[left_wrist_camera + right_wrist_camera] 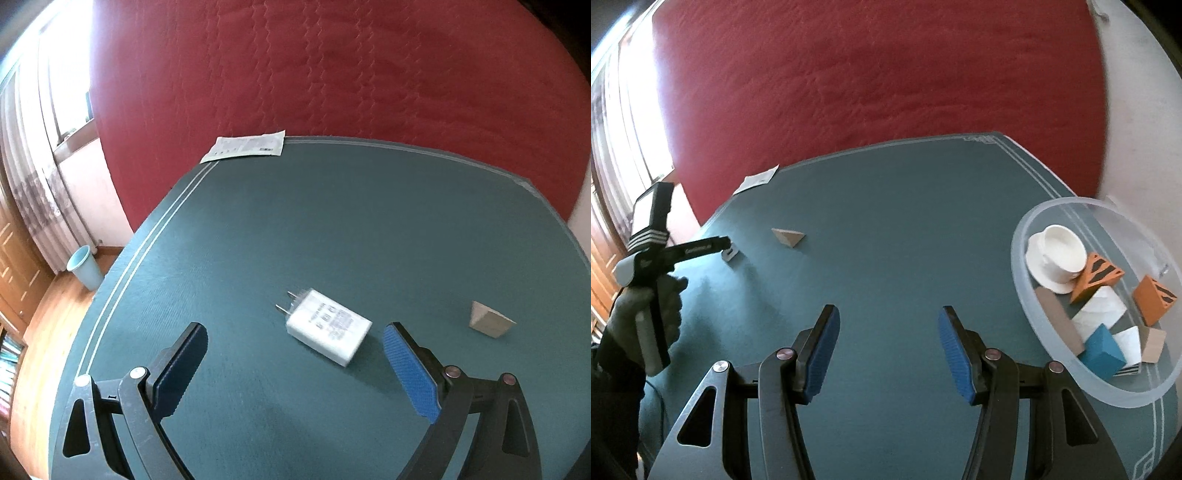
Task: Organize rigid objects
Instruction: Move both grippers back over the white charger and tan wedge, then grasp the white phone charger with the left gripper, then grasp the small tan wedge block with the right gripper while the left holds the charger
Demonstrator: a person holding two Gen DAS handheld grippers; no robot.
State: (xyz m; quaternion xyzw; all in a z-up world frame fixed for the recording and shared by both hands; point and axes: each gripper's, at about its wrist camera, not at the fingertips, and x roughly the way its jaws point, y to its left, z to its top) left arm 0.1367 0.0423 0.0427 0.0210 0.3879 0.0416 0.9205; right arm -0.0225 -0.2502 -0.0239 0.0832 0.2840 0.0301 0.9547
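Observation:
A white plug charger lies on the green table, just ahead of my left gripper, which is open and empty with the charger between its fingertips' lines. A pale wooden triangular block lies to the right; it also shows in the right wrist view. My right gripper is open and empty over bare table. A clear plastic bowl at the right holds a white cup, orange striped blocks, a blue block and other pieces.
A paper leaflet lies at the table's far left corner. A red quilted bed lies beyond the table. A light blue bin stands on the wooden floor at left. The left hand-held gripper and gloved hand show at left.

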